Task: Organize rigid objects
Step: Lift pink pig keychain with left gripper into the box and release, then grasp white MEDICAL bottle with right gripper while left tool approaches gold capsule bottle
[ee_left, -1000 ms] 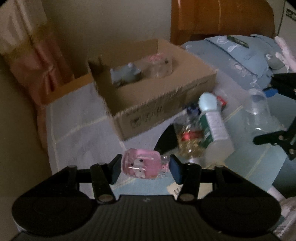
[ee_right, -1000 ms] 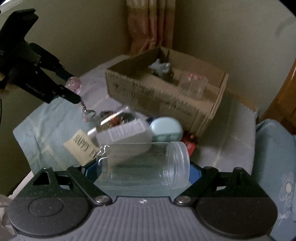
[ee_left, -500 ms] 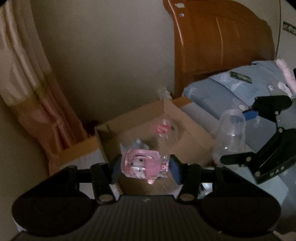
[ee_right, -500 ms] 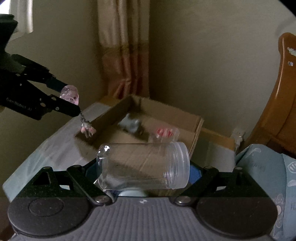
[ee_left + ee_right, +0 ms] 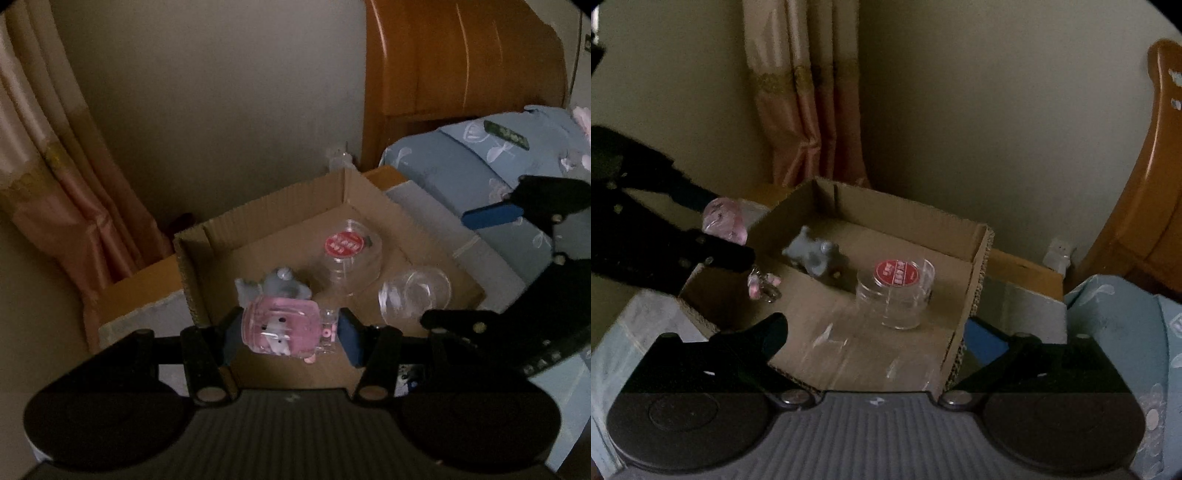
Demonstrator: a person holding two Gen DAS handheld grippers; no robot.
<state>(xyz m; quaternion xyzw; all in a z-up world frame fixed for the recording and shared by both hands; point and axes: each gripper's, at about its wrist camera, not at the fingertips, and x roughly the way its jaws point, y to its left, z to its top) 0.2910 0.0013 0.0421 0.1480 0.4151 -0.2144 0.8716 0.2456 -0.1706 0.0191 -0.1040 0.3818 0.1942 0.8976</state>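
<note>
Left wrist view: the left gripper [image 5: 288, 334] is clamped w/ its blue pads on a small pink see-through toy with a white animal face [image 5: 282, 330], held in the air above the near edge of the open brown cardboard box [image 5: 266, 206]. Inside the box lie a grey animal figure [image 5: 277, 286], a clear plastic jar with red round label [image 5: 345, 254] and, nearer the box's right wall, a clear plastic jar with no lid [image 5: 415, 295]. The right gripper [image 5: 476, 266] is over the box's right side, jaws wide apart, nothing between them. Right wrist view: the right gripper's jaws have just been opening, they stand wide and empty over the near part of the box [image 5: 901, 218]; the clear jar [image 5: 871, 354] shows only as a blurred shape on the box floor below. The labelled jar [image 5: 895, 291] stands at the middle, the grey figure [image 5: 812, 254] behind-left of it. The pink toy [image 5: 724, 221] hangs over the box's left wall in the left gripper [image 5: 720, 236].
</note>
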